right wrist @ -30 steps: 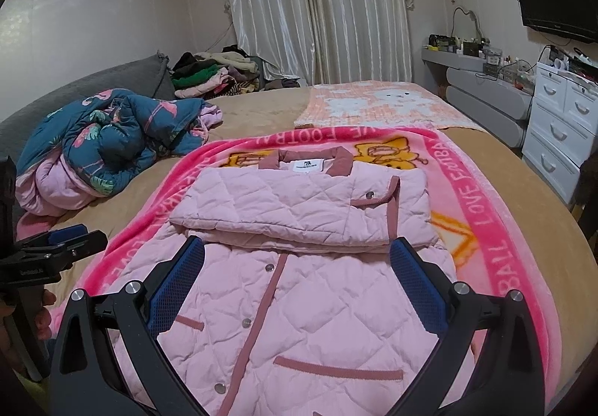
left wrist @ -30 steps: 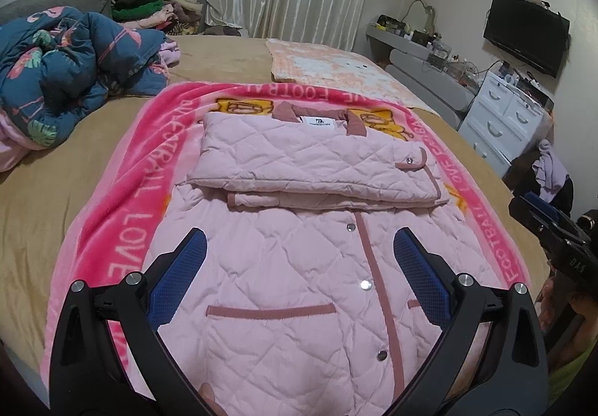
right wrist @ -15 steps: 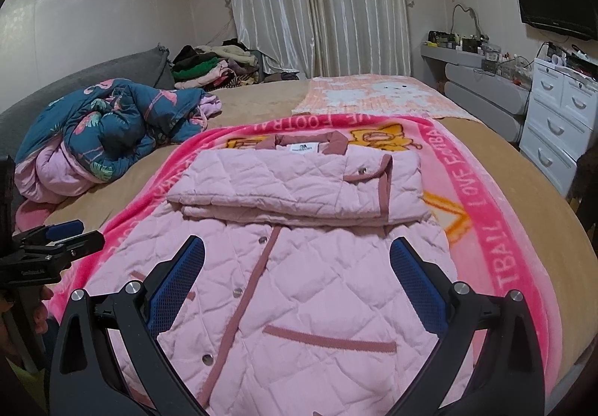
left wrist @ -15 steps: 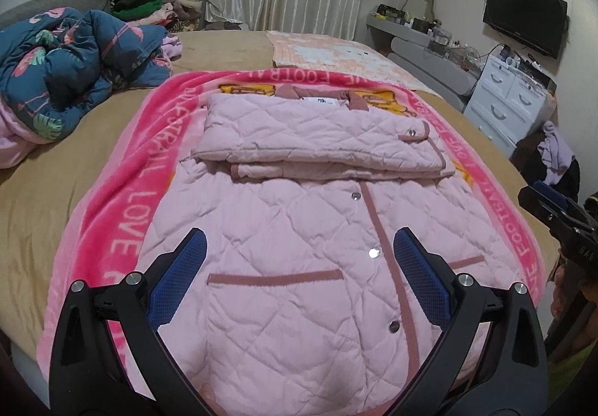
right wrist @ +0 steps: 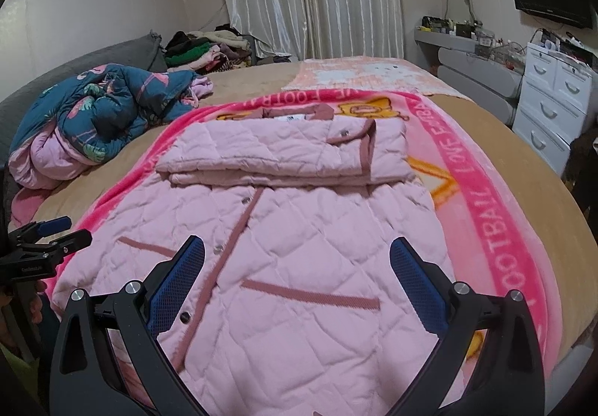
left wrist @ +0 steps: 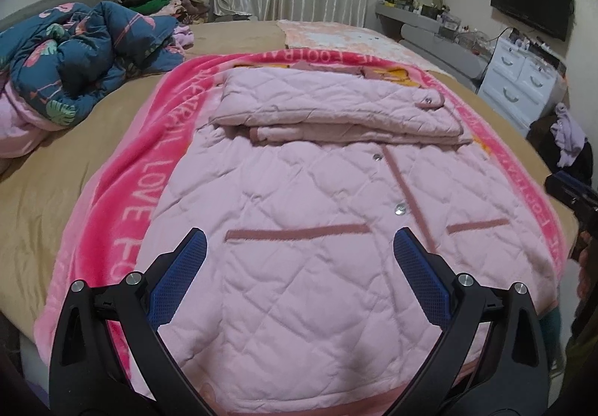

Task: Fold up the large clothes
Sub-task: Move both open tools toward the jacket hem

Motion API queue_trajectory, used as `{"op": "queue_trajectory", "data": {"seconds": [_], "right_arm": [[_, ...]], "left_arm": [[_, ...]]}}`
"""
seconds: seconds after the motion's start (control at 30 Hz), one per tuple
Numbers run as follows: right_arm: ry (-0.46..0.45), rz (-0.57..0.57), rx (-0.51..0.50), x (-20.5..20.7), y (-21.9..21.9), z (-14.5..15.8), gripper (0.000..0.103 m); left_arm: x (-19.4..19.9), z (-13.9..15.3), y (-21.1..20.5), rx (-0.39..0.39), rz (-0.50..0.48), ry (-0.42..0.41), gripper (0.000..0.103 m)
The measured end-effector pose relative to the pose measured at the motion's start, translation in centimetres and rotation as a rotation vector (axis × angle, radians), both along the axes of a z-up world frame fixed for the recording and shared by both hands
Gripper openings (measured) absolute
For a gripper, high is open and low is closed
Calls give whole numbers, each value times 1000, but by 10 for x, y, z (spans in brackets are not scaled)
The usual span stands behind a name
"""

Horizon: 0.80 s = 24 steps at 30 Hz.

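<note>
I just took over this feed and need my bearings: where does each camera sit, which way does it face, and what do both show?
Left wrist: on the left gripper, at the foot of the bed, facing the curtains over the pink jacket; its open fingers show, and the right gripper at the right edge.
Right wrist: on the right gripper, facing likewise; its open fingers show, with the left gripper and a hand at the left edge.
Shared: jacket, pink blanket, blue quilt.
</note>
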State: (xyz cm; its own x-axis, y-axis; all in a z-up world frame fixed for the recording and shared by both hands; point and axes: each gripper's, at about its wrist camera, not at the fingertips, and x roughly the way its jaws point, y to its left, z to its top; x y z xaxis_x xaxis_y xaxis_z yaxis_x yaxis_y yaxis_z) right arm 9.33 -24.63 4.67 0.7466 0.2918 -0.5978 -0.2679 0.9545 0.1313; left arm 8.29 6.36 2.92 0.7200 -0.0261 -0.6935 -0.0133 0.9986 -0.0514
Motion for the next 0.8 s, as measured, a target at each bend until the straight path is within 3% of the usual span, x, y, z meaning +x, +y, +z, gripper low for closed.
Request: {"op": "queue_trajectory", "data": {"seconds": [0.6, 0.8], "right_arm": [[146, -53, -81, -17, -40, -63, 99], [168, -81, -89, -21, -56, -72, 99]], "left_arm": [[-13, -43, 61, 24, 132, 103, 94], [-20, -55, 79, 20, 163, 135, 94]]}}
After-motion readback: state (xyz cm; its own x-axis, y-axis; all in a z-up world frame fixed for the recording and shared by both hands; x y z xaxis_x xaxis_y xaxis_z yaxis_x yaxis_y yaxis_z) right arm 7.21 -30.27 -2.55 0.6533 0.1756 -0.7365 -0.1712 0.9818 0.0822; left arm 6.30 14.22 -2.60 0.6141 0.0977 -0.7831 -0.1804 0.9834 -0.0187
